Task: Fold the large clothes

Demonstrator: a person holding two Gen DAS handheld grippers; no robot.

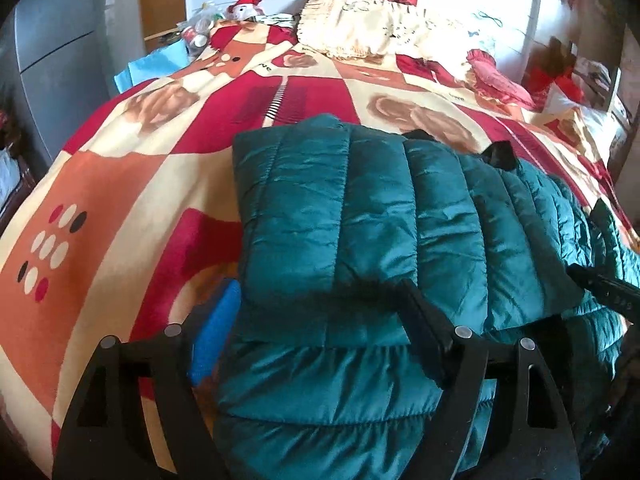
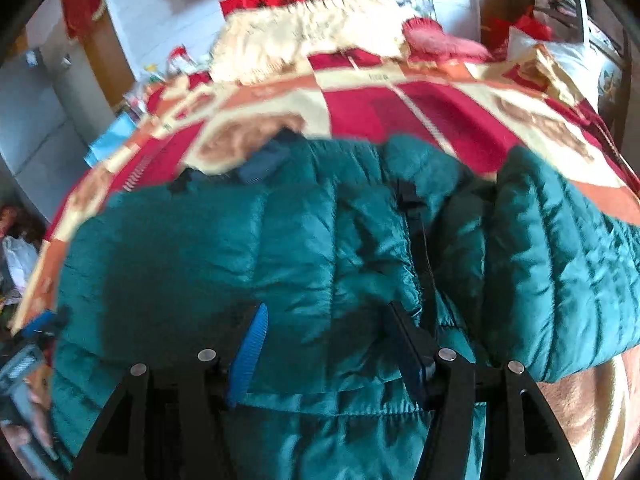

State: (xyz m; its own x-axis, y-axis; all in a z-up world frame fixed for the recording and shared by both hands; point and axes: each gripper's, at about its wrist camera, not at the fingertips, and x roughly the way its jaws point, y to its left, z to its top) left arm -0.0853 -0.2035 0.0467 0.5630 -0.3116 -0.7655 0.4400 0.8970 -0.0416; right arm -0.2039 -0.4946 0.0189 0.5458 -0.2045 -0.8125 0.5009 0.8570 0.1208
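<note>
A teal quilted puffer jacket [image 1: 360, 220] lies folded in layers on the bed; it fills the right wrist view too [image 2: 280, 240]. My left gripper [image 1: 316, 316] is open, its jaws wide apart over the jacket's near left edge, with the blue pad [image 1: 212, 332] left of the fabric. My right gripper [image 2: 324, 344] is open above the jacket's middle, blue pad [image 2: 248, 348] on the left, and holds nothing. The right gripper's tip shows at the right edge of the left wrist view [image 1: 604, 288].
The bed has a red, orange and cream patterned blanket [image 1: 120, 200]. A cream fringed pillow [image 1: 360, 28] and a red pillow [image 1: 500, 76] lie at the head. Clutter and a blue bag [image 1: 156, 64] sit at the far left. A grey cabinet [image 1: 52, 40] stands left.
</note>
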